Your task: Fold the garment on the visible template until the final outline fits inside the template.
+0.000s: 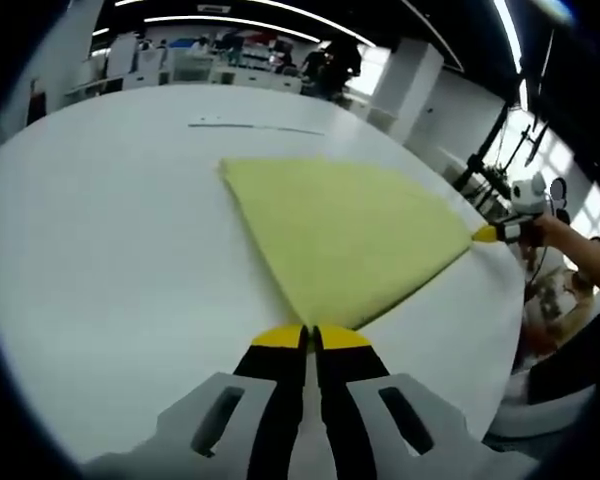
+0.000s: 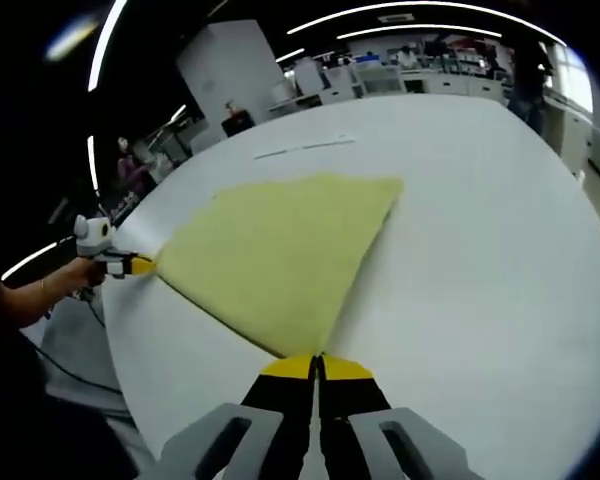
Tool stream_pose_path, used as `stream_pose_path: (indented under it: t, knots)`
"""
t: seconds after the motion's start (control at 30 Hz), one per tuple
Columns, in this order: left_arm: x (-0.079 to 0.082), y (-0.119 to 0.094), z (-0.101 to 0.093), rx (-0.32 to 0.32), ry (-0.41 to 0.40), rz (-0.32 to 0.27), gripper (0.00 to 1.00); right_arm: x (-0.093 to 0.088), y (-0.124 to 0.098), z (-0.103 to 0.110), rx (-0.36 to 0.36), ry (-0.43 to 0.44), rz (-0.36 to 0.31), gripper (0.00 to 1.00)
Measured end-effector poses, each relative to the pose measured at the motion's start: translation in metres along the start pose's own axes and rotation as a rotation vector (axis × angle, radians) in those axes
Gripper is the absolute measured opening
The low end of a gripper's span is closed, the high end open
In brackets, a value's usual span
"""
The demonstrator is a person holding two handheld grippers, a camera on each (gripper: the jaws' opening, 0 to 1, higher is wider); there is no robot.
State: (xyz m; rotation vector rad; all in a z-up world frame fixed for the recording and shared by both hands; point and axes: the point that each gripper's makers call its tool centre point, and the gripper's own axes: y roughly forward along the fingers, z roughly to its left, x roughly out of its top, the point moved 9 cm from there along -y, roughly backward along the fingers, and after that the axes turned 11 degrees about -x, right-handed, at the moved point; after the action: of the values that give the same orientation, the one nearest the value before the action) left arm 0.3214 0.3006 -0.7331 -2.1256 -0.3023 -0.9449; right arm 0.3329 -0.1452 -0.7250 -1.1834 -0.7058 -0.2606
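A pale yellow garment (image 1: 345,235) lies flat on the white table (image 1: 110,250) as a fan-shaped fold, its far corner pointing away. My left gripper (image 1: 311,338) is shut, its yellow-tipped jaws pinching the near corner of the cloth. At the garment's right-hand corner in the left gripper view sits my right gripper (image 1: 488,234), held by a hand. In the right gripper view the garment (image 2: 275,250) spreads ahead, my right gripper (image 2: 316,366) is shut on its near corner, and my left gripper (image 2: 135,265) holds the corner at left.
A thin dark line (image 1: 255,127) is marked on the table beyond the garment, also visible as the line (image 2: 305,147). The table edge (image 1: 500,330) curves close on the right. Desks, stands and people fill the room behind.
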Motion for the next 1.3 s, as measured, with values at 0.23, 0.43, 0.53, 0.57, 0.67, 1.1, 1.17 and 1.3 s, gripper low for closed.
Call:
stream_pose_path:
  t: [0.23, 0.43, 0.53, 0.57, 0.67, 1.1, 1.17, 1.3]
  knots:
    - [-0.006, -0.003, -0.001, 0.008, -0.003, -0.005, 0.00, -0.008, -0.005, 0.001, 0.004, 0.013, -0.008, 0.00]
    - [-0.012, -0.006, -0.005, 0.003, -0.008, -0.007, 0.00, -0.012, -0.007, 0.002, 0.006, -0.001, -0.011, 0.00]
    - [-0.013, -0.008, -0.005, 0.004, 0.001, -0.003, 0.00, -0.013, -0.009, 0.003, 0.007, -0.008, -0.010, 0.00]
    - [-0.013, -0.009, -0.006, 0.005, 0.006, 0.000, 0.00, -0.013, -0.009, 0.004, 0.006, -0.011, -0.009, 0.00]
    - [-0.014, -0.010, -0.006, 0.008, 0.010, -0.003, 0.00, -0.015, -0.010, 0.004, 0.007, -0.013, -0.009, 0.00]
    - [-0.015, -0.014, -0.007, 0.022, 0.040, -0.004, 0.07, -0.013, -0.011, 0.005, -0.024, -0.010, -0.025, 0.04]
    - [-0.013, -0.016, -0.008, 0.019, 0.041, -0.016, 0.10, -0.013, -0.012, 0.004, -0.027, -0.015, -0.030, 0.08]
    - [-0.008, -0.017, -0.010, 0.025, 0.052, -0.048, 0.20, -0.011, -0.013, 0.007, -0.031, -0.026, -0.055, 0.22]
